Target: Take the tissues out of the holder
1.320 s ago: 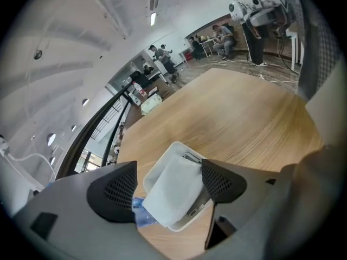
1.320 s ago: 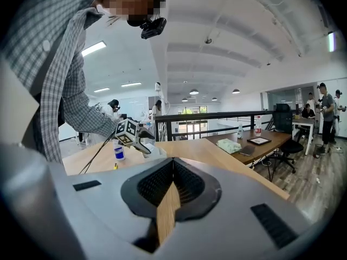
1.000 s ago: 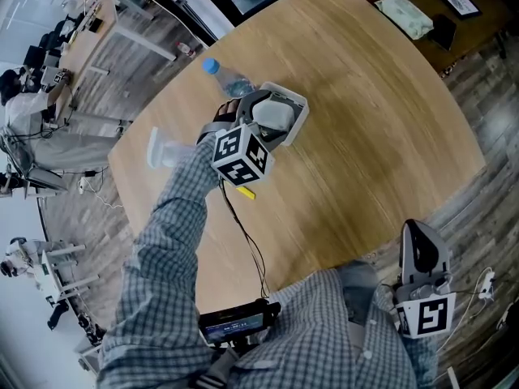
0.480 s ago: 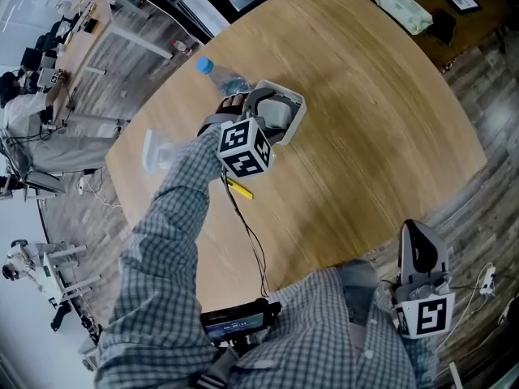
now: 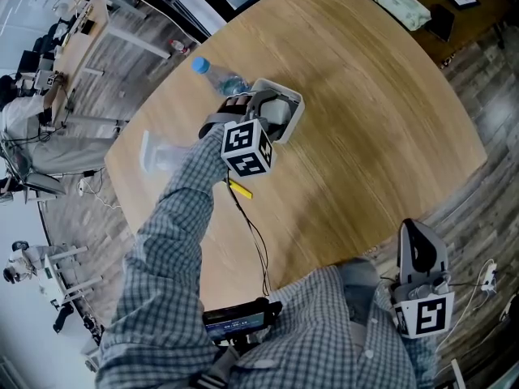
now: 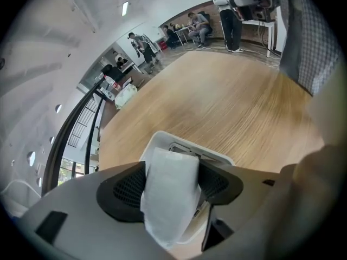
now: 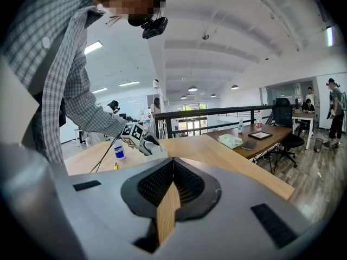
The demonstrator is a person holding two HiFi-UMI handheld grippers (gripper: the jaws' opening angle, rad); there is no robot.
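Since a second ago, the left gripper (image 5: 270, 117) has been sinking toward the white square plastic tissue holder (image 5: 298, 109), and its jaws have just been closing with the pack between them. In the head view, the holder is sitting on the round, light wooden table (image 5: 373, 120), toward eleven o'clock from the table's middle. The person's checked sleeve (image 5: 174, 217) is reaching up to it from seven o'clock.

In the left gripper view, the left gripper (image 6: 171, 179) is clamping a white, soft-looking pack of tissues (image 6: 171, 196). The pack is standing upright, roughly rectangular with rounded corners, and filling the gap so that both black ribbed pads are touching its sides. Its lower end is still sitting inside the holder (image 6: 157, 143), whose white rim is curving behind it at twelve o'clock.

A clear plastic bottle with a blue cap (image 5: 214, 74) is lying just beside the holder at ten o'clock, and a small yellow object (image 5: 241, 189) is lying on the table at seven o'clock of the holder, below the gripper's black-and-white marker cube (image 5: 246, 149).

The right gripper (image 5: 415, 235) is hanging off the table's edge at five o'clock of the head view, well apart from the holder. In the right gripper view its jaws are meeting at their tips, with nothing between them (image 7: 172, 184).
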